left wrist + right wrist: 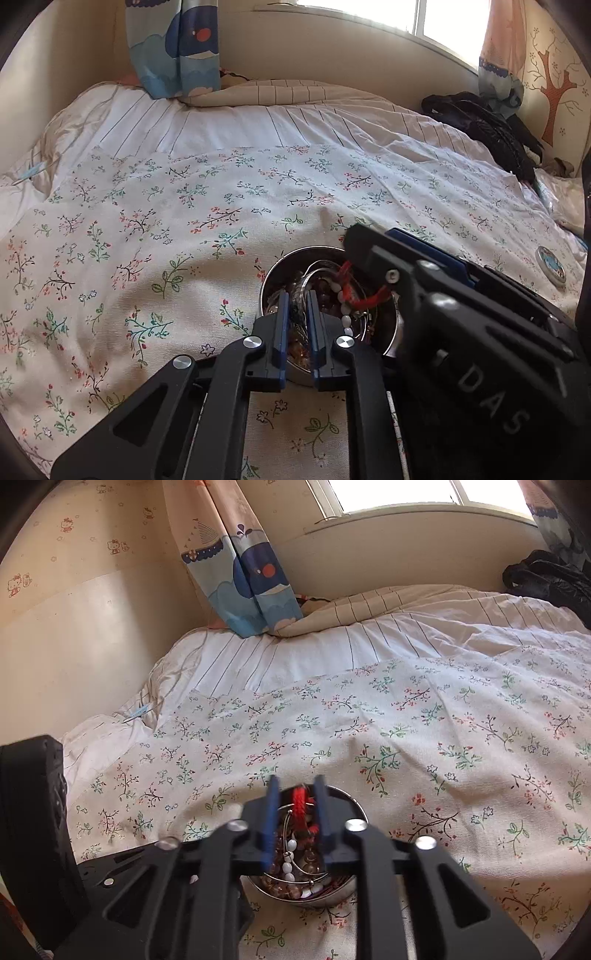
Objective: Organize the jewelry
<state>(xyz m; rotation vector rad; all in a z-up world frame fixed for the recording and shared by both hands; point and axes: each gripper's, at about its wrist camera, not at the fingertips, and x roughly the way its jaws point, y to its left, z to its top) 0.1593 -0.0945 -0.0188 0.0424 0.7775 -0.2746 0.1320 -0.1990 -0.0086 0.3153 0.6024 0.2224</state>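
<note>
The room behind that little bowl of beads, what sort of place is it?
Most likely a child's bedroom at home. The bowl sits on a bed with a floral sheet, cartoon whale curtains hang by a window, and the wallpaper shows cartoon cats.

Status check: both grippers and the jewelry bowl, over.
Left gripper near shut, right gripper open, both over round metal bowl of tangled jewelry. Red tassel between right fingers, ungripped. Nothing obstructing.
</note>
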